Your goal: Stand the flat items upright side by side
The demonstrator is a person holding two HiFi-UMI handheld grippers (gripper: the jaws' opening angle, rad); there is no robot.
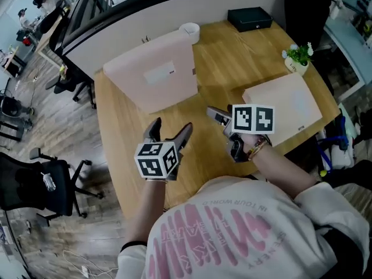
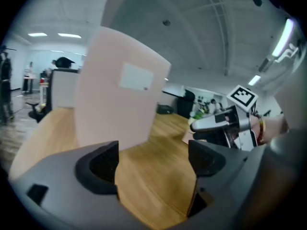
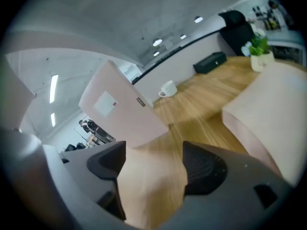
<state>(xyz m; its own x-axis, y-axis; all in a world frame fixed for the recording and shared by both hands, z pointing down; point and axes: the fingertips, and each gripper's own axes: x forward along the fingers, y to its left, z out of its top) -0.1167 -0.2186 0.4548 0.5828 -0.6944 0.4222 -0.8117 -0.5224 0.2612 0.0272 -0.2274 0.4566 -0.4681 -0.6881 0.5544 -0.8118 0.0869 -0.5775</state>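
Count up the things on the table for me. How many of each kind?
Pink boxes: 2
White cup: 1
Black box: 1
Potted plant: 1
Total: 5

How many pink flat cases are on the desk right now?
2. The far pink case appears to stand on edge beside the white mug; the near pink case lies flat at the right, by the potted plant. No others show.

Open lane down the middle of the desk
The standing pink box blocks my left, the flat pink box my right; mug, black case and potted plant crowd the far edge.
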